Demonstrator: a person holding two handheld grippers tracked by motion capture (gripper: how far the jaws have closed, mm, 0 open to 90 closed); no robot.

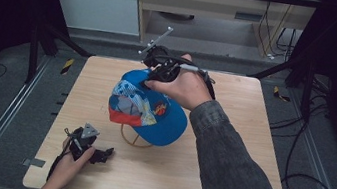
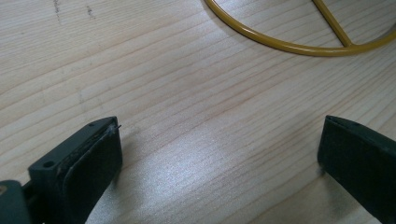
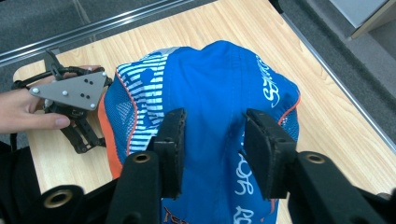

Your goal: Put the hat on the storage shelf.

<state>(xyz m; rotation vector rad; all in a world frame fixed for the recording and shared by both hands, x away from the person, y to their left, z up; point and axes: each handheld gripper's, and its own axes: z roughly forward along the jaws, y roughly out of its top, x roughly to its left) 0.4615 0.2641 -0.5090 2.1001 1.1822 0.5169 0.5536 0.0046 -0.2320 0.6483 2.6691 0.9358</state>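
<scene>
A blue cap (image 1: 153,112) with a striped panel and an orange edge sits on a yellow wire stand (image 1: 132,139) at the middle of the wooden table (image 1: 98,74). My right gripper (image 1: 152,74) is at the cap's far side, pointing down at it. In the right gripper view its jaws (image 3: 212,121) stand apart over the cap (image 3: 210,79), a soft crease of blue fabric between them, the pads not pressing. My left gripper (image 1: 106,155) rests at the table's front left, open. Its jaws (image 2: 219,140) are wide over bare wood, short of the stand's yellow ring (image 2: 280,44).
Beyond the table's edges are a dark floor, metal rails and black frame legs. Cables lie on the floor at the right. A pale cabinet stands behind the table. The left gripper (image 3: 86,140) with its grey plate lies beside the cap's brim.
</scene>
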